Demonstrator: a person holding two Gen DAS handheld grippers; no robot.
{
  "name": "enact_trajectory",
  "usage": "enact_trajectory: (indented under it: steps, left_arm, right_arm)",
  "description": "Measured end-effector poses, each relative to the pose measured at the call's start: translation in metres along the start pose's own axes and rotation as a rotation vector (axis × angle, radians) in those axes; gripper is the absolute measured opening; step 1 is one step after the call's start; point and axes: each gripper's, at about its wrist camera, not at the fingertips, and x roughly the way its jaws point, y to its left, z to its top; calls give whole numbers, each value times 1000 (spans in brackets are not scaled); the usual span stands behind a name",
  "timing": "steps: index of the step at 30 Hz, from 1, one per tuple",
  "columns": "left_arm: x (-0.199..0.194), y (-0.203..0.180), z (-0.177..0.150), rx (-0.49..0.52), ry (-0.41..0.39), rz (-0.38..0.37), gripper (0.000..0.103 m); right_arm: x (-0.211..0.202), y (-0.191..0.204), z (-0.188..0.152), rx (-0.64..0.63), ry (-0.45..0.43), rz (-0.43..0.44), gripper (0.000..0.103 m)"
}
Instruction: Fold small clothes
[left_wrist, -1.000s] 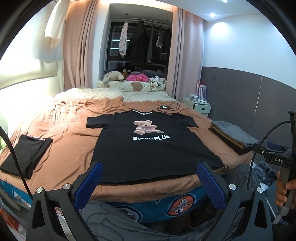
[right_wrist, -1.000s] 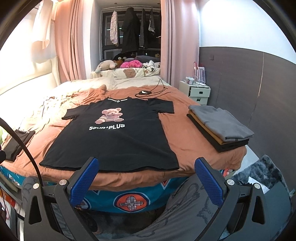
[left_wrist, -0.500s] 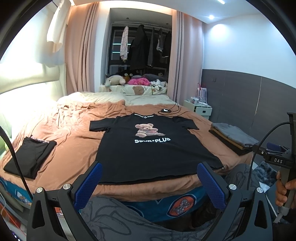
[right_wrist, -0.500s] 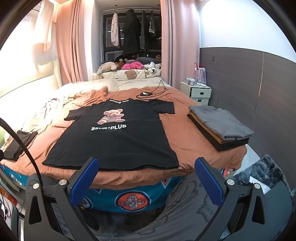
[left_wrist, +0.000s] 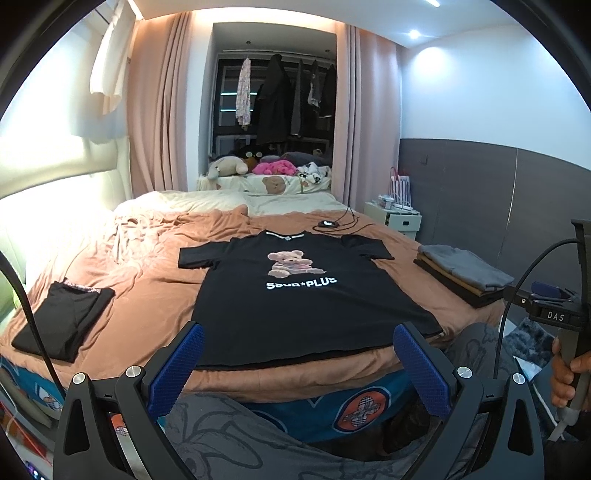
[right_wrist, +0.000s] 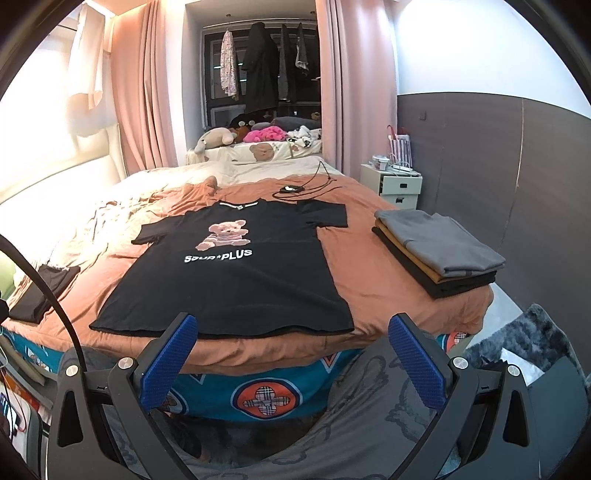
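One T-shirt (left_wrist: 301, 291) flat; perhaps three folded garments (right_wrist: 439, 251) stacked.

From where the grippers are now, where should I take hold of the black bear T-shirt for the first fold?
Grip the black bear T-shirt at its two hem corners, coming in low from the foot of the bed. It lies flat, print up, hem nearest both open grippers: left gripper to the left corner, right gripper to the right one.

We see a warm, fairly bright room: ceiling spotlight (left_wrist: 414, 34) glows, and strong glare from the left washes out the headboard wall (right_wrist: 44, 162). Both views are sharp in the centre, heavily fisheye-bent, with black vignette corners. Shadows are soft under the bed edge (right_wrist: 258, 354).
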Motion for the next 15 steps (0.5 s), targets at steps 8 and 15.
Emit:
enact_trajectory:
  steps: [8,15]
  left_arm:
    - [11,11,6,-3,18,23,103]
    - [40,38,19,-36,55,52,103]
  right_arm:
    - [19,6,5,12,27,18,103]
    - [52,5,22,23,46,26,103]
